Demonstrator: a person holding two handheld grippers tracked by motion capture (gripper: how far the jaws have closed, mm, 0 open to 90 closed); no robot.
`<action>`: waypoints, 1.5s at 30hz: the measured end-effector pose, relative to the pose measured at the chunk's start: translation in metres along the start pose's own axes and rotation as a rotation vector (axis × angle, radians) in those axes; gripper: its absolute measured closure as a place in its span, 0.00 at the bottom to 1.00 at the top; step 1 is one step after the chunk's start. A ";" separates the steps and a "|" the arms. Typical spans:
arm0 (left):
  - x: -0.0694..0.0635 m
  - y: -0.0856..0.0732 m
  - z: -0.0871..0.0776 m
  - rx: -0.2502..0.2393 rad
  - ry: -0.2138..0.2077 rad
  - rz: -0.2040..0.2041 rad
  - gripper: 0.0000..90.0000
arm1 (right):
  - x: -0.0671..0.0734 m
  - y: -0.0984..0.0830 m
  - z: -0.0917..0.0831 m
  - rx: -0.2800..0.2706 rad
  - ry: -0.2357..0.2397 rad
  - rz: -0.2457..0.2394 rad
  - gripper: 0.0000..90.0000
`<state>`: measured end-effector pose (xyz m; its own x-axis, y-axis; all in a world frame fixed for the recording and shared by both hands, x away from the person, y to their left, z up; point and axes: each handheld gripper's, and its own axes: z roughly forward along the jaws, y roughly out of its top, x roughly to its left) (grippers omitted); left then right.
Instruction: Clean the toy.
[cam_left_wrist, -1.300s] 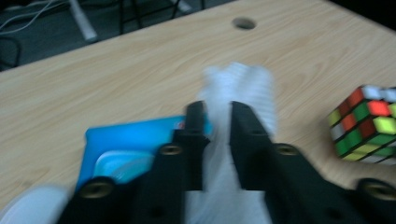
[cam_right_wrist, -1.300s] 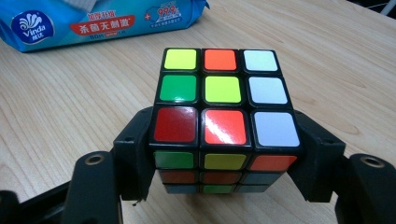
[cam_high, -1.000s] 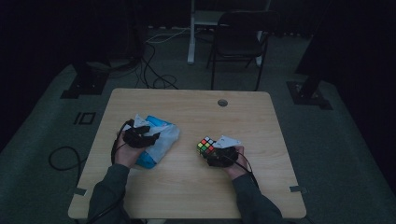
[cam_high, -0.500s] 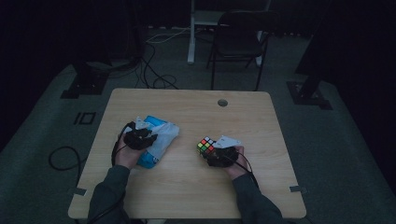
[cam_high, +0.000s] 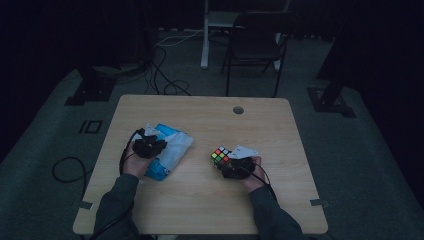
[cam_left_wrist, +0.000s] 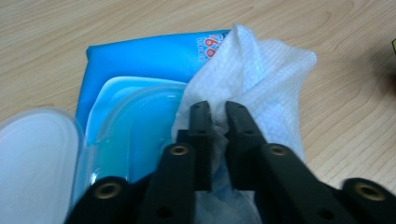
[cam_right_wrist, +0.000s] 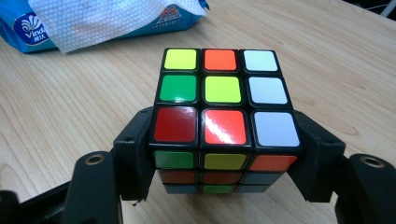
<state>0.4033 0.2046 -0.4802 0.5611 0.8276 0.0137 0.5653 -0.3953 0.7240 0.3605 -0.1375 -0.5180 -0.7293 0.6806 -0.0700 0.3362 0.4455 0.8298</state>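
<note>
The wooden table (cam_high: 200, 200) takes up the middle of the high view, and most of it is bare: the whole upper half is open apart from a small round grommet hole (cam_high: 238, 110) near the top edge, and there's a wide free strip along the bottom edge between the two sleeves. Past the far edge, a dark chair (cam_high: 255, 47) sits at the top center of the frame, with cables on the floor to its left.

Left of center lies a blue pack of wet wipes (cam_high: 167, 152), well in from the left edge. In the left gripper view its clear flip lid (cam_left_wrist: 37, 163) stands open at the lower left, and a white wipe (cam_left_wrist: 261, 70) bunches up out of it. The left claw (cam_left_wrist: 217, 109) is pinched closed on that wipe, jaws nearly together with the cloth between them.

Right of center sits the Rubik's cube (cam_high: 220, 156), well apart from the pack with bare wood between. The right claw (cam_right_wrist: 226, 149) is clamped on the cube, one jaw on each side, cube resting on the table.
</note>
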 end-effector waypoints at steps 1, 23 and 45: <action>0.000 0.001 -0.002 -0.009 0.007 -0.001 0.97 | 0.000 0.000 0.000 0.000 0.000 0.003 0.38; -0.023 0.049 -0.020 -0.168 -0.076 0.040 1.00 | 0.021 0.007 -0.003 0.000 -0.102 -0.186 0.38; -0.041 0.071 -0.015 -0.186 -0.159 0.077 0.99 | 0.052 0.012 0.001 0.025 -0.322 -0.524 0.38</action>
<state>0.4115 0.1481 -0.4190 0.6945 0.7191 -0.0246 0.4046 -0.3621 0.8397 0.3272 -0.0965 -0.5117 -0.5858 0.5073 -0.6320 -0.0015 0.7792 0.6268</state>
